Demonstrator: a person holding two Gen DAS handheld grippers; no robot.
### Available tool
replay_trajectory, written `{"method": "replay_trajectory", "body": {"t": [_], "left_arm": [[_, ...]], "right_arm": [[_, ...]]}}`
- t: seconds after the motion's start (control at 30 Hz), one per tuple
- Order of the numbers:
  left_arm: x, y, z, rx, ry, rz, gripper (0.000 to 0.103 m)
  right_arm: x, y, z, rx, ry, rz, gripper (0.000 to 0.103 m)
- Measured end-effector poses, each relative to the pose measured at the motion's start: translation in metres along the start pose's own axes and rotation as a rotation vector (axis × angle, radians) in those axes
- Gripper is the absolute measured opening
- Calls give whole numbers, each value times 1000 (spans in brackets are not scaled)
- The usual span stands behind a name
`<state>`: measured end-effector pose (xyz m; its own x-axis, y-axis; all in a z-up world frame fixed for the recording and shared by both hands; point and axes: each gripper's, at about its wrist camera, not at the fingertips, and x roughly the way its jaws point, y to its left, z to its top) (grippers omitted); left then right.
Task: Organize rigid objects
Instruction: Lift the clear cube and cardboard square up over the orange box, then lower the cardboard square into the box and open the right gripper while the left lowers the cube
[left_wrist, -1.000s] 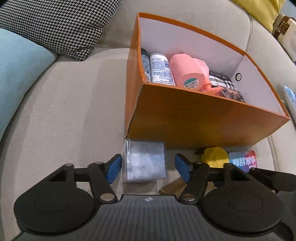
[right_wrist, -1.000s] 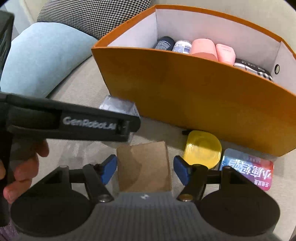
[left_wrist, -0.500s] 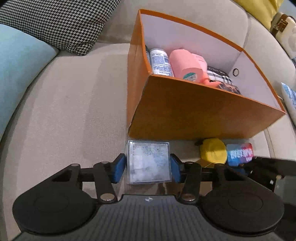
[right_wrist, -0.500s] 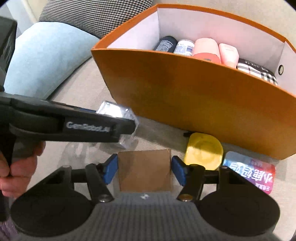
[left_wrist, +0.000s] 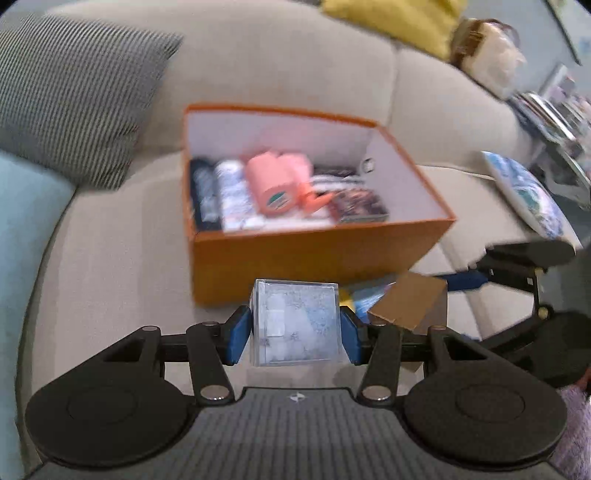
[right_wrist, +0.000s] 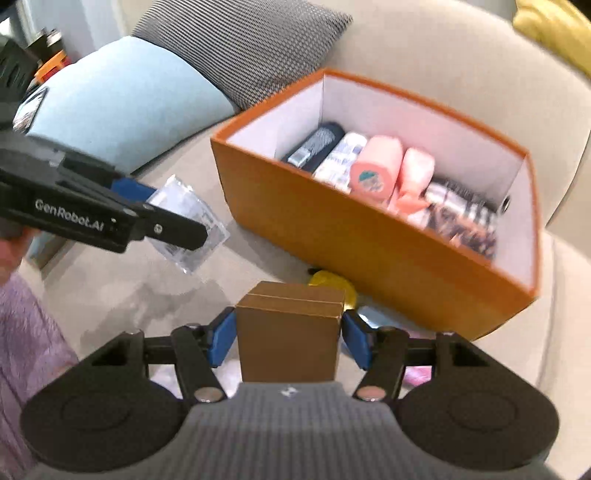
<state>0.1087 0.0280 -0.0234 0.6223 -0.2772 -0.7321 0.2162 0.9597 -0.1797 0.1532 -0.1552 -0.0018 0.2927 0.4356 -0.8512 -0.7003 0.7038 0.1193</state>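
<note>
My left gripper is shut on a clear plastic box and holds it lifted in front of the orange box. My right gripper is shut on a brown cardboard box, also lifted off the sofa. The orange box holds cans, a pink roll and patterned packs. In the right wrist view the left gripper holds the clear box at the left. The brown box also shows in the left wrist view.
A yellow item lies on the sofa seat by the orange box's front wall. A houndstooth cushion and a light blue cushion sit at the left. A patterned cushion lies at the right.
Both grippers have closed on their boxes and lifted them up from the sofa. The view now looks down into the orange box from higher up.
</note>
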Motion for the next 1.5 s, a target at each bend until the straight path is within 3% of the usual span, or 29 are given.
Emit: {"method": "replay_trajectory", "body": {"t": [0.23,0.37,0.57,0.9,1.2,1.5], "left_arm": [[-6,-14,46,67,-32,-38,58],[5,-14,74,55,-47,-51,58],[49,1,97,-3,0,-56,58],[128,27,105,-70,123,-50,58],[159,39,101,-94,176,-69,58],[172,46,99,-109,202,-95,58]], "right_arm": [[-46,-31,28,-106,-41,-34,63],[-48,-65,57,-44,-28,-87,63],[-8,-109,88,88,48,-176,63],[75,-131,84,223,234,-173,63],[118,-137,86,288,412,-117,63],[133,-142,92,229,431,-141,65]]}}
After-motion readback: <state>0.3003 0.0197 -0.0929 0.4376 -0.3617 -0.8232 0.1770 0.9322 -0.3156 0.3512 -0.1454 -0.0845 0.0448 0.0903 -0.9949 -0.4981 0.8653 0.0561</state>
